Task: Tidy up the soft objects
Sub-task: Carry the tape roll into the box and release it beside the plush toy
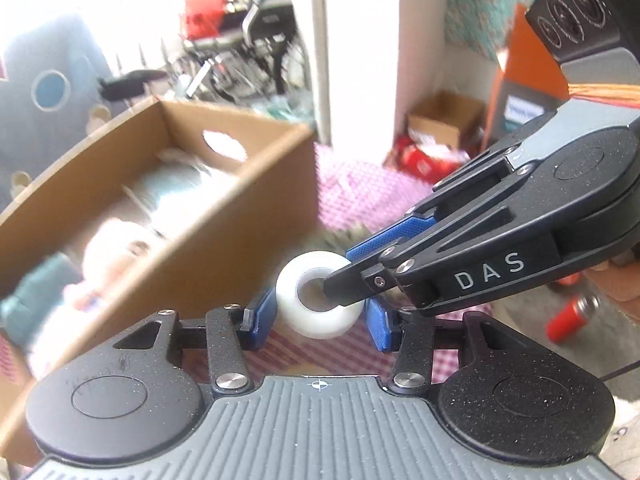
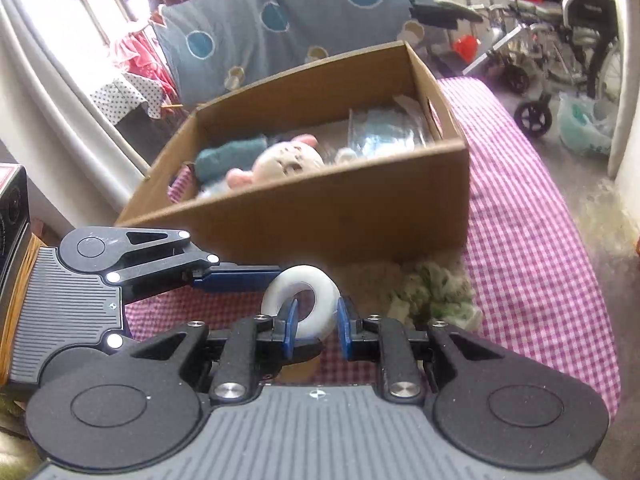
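A white soft ring point(image 1: 320, 300) hangs just above the pink checked cloth point(image 2: 520, 220), held by both grippers. My left gripper point(image 1: 320, 322) is shut on it, a blue pad on each outer side. My right gripper point(image 1: 343, 271) comes in from the right and is shut on the ring's wall, one finger through the hole. In the right wrist view the ring point(image 2: 320, 280) sits between my right gripper's point(image 2: 317, 326) pads, and a left gripper finger point(image 2: 240, 278) reaches it from the left. Behind stands an open cardboard box point(image 2: 320, 216) holding a pale plush toy point(image 2: 288, 160).
A teal soft item point(image 2: 228, 152) and a plastic-wrapped packet point(image 2: 388, 132) also lie in the box. A green-white fluffy bundle point(image 2: 436, 296) lies on the cloth by the box's near corner. A red can point(image 1: 572, 316) lies on the floor. A wheelchair point(image 2: 560, 60) stands beyond the cloth's far edge.
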